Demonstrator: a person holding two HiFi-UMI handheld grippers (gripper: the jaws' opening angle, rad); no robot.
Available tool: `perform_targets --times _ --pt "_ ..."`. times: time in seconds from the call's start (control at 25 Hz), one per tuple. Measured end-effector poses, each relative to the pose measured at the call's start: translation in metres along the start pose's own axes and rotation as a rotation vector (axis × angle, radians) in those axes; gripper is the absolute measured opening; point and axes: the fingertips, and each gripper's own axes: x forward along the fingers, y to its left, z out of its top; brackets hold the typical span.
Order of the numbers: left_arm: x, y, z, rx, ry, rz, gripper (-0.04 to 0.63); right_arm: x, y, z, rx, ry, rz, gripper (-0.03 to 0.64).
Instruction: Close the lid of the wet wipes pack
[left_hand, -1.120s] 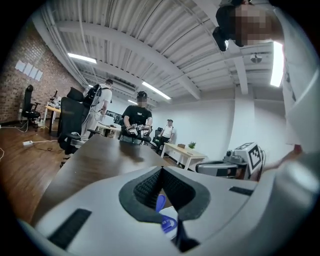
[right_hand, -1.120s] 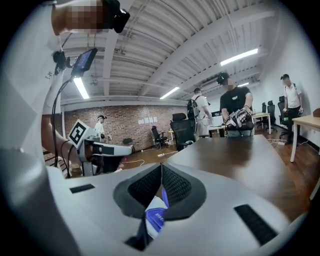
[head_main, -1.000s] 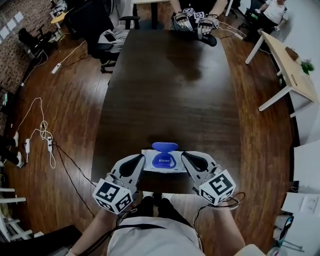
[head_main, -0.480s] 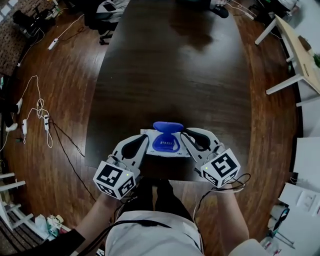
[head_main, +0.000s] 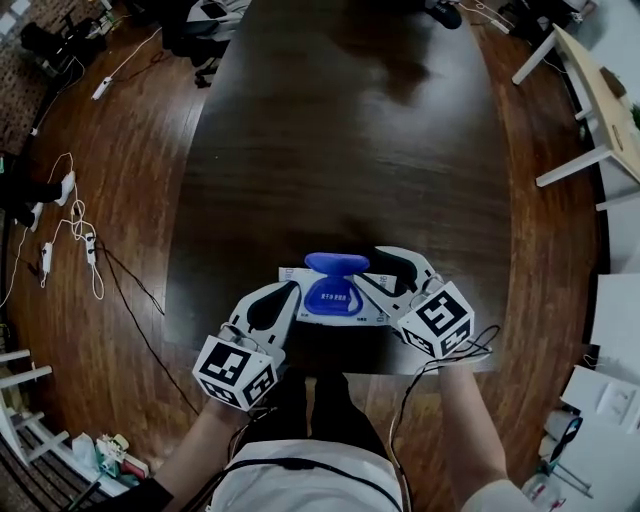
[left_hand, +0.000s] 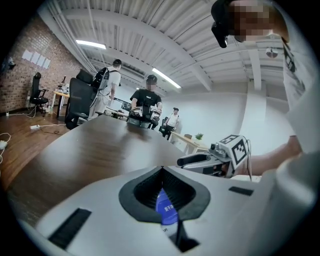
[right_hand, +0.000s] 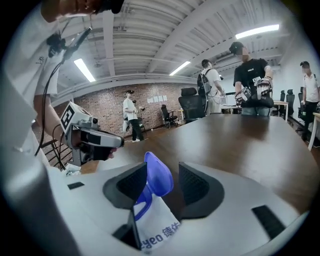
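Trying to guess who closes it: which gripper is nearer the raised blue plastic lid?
Right. The right gripper, jaws opening, straddles the blue plastic lid; the left gripper sits off to its left.

A long dark worktop (head_main: 340, 150) runs away over a brown plank floor (head_main: 120, 340). White cables (head_main: 75, 235) with power strips lie on the floor at the left. A pale desk (head_main: 595, 100) stands at the right, apart from the worktop, and a dark chair (head_main: 205, 25) is by its far left corner. At the far end is a person in black (right_hand: 252, 70), with others nearby. A brick wall (left_hand: 22, 75) bears white sheets (left_hand: 37, 59), strip lights (left_hand: 90, 44) run under a ribbed ceiling (left_hand: 150, 35), and a small plant (left_hand: 199, 136) sits on the desk.
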Motion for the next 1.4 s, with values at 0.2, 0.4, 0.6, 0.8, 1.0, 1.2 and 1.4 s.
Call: perform_targets --times 0.2,0.4,0.6,0.8,1.0,1.2,1.4 --pt "-0.002 -0.003 -0.002 -0.007 -0.001 0.006 0.002 0.014 0.004 -0.011 0.011 0.041 0.053 0.206" --pt "-0.003 -0.003 -0.003 -0.01 -0.002 0.012 0.002 0.016 0.012 -0.014 0.001 0.063 0.088 0.204" --pt "-0.008 0.001 -0.003 -0.011 -0.009 0.018 0.002 0.01 0.028 -0.011 -0.008 0.065 0.12 0.205" --pt "-0.01 -0.001 -0.004 -0.008 -0.015 0.007 0.002 0.006 0.043 -0.018 0.0 0.075 0.128 0.204" --pt "-0.011 -0.007 -0.007 -0.012 -0.012 -0.002 0.002 0.002 0.057 -0.02 0.021 0.066 0.14 0.204" --pt "-0.011 -0.011 -0.007 -0.014 -0.014 -0.007 0.002 0.001 0.066 -0.026 0.037 0.077 0.157 0.204" --pt "-0.013 -0.013 -0.012 -0.011 -0.006 -0.006 0.002 0.001 0.077 -0.037 0.045 0.104 0.171 0.204"
